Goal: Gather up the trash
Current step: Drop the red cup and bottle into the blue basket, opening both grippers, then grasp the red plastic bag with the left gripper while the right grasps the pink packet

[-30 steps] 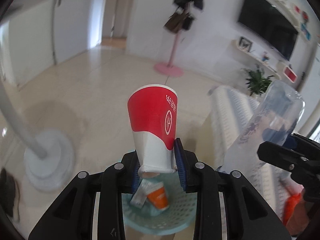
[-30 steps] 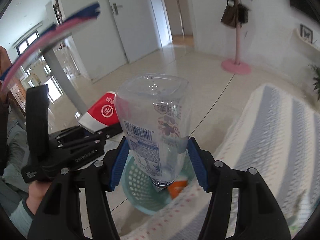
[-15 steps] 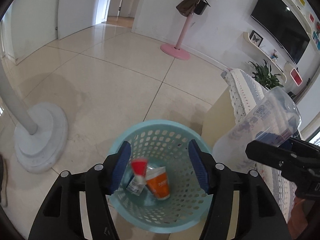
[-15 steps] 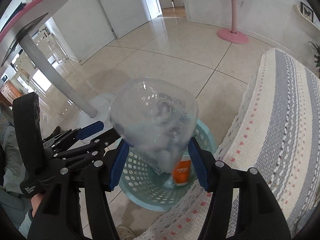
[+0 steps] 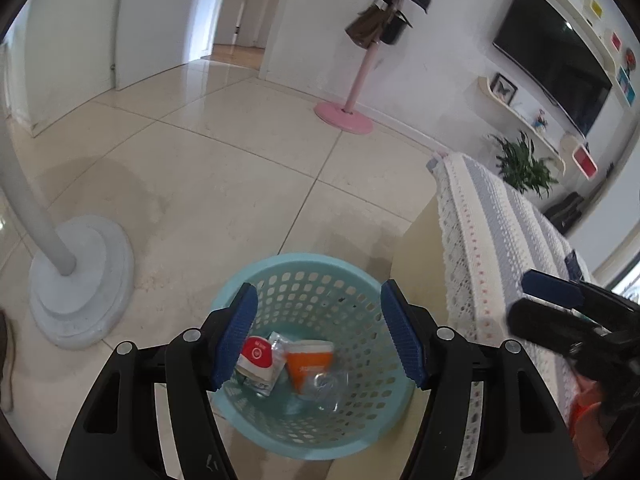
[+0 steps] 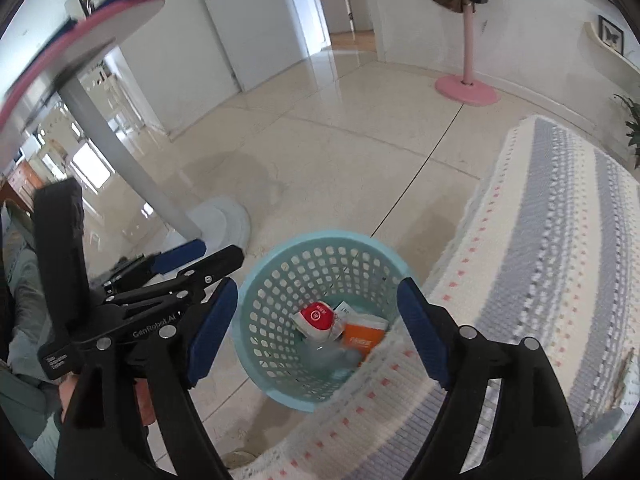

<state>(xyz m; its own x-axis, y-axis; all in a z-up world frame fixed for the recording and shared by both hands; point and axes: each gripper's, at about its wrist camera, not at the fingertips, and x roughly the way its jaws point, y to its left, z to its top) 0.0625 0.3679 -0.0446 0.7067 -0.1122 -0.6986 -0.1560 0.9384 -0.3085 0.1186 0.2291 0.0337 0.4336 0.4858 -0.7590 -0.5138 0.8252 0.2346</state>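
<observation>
Below, both my jaws are opening with nothing between them: left gripper (image 5: 318, 336), right gripper (image 6: 316, 338). At lower centre of the frame sits one teal basket (image 5: 352, 276) on the floor. It holds a red-and-white cup (image 5: 256, 358), an orange cup (image 5: 310, 362), a clear bottle (image 5: 330, 386) that is hard to make out, and a small packet (image 5: 276, 340). The striped cloth (image 6: 540, 240) cuts off the basket's right rim.

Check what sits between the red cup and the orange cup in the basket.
A crumpled clear wrapper lies between red cup and orange cup, per the left wrist view.
</observation>
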